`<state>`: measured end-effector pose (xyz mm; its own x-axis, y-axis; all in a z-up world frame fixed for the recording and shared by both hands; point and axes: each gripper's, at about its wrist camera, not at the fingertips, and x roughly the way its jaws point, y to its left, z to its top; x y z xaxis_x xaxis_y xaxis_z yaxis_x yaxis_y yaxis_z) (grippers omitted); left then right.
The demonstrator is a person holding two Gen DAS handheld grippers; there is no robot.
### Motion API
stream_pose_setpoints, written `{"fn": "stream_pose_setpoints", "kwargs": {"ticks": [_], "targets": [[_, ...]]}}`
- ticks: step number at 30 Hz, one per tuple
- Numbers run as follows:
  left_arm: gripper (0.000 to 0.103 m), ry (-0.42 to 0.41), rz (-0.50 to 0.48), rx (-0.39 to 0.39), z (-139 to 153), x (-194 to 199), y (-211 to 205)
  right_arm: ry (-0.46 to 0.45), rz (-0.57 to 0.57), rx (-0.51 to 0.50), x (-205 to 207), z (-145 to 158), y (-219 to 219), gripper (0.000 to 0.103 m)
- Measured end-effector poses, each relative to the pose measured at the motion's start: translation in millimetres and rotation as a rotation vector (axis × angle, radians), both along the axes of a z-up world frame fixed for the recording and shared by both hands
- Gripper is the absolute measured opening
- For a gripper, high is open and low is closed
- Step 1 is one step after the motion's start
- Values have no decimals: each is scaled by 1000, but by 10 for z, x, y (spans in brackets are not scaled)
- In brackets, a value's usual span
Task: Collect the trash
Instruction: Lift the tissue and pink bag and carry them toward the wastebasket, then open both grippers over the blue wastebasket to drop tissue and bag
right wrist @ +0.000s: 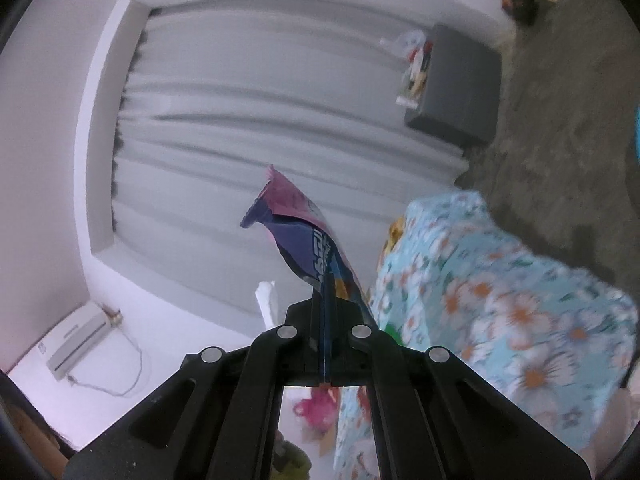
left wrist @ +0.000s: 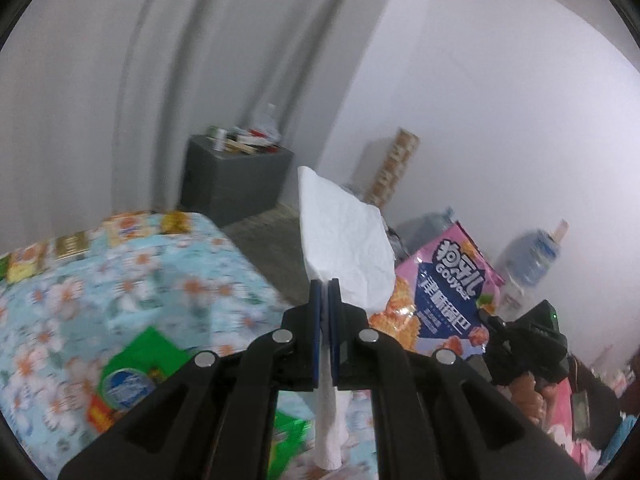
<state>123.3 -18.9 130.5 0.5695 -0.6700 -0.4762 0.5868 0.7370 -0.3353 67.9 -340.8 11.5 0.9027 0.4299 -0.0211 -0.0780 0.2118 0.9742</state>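
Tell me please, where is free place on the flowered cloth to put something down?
On the flowered cloth, the bare patch is the middle, between the small packets along its far edge and the green package near the left gripper. It is crowded to the right, around the pink snack bag and the water bottle.

Crinkled white paper tissue [left wrist: 346,236]; glossy plastic snack bag [left wrist: 452,292].

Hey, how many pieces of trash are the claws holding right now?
2. The left claw is shut on a white tissue; the right claw is shut on a pink and blue snack bag. More trash may lie out of view.
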Motion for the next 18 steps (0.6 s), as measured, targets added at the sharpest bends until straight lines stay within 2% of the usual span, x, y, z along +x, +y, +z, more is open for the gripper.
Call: {"fn": "stream_pose_setpoints", "kwargs": {"ticks": [4,10,14,18], "targets": [[3,10,-114,57,-78,93,-689,5,-85,14,-166,-154,-284,0],[3,77,-304,173,-399,257,-1928,59,-232,52,-412,-509,-730,0],[3,151,-434,285,-792,319,-2919,109,-337,94,-591,-845,-1087,0],[3,213,-508,374,-1234,361,-3652,165,-424,155,-671,-1258,-1399,0]]}}
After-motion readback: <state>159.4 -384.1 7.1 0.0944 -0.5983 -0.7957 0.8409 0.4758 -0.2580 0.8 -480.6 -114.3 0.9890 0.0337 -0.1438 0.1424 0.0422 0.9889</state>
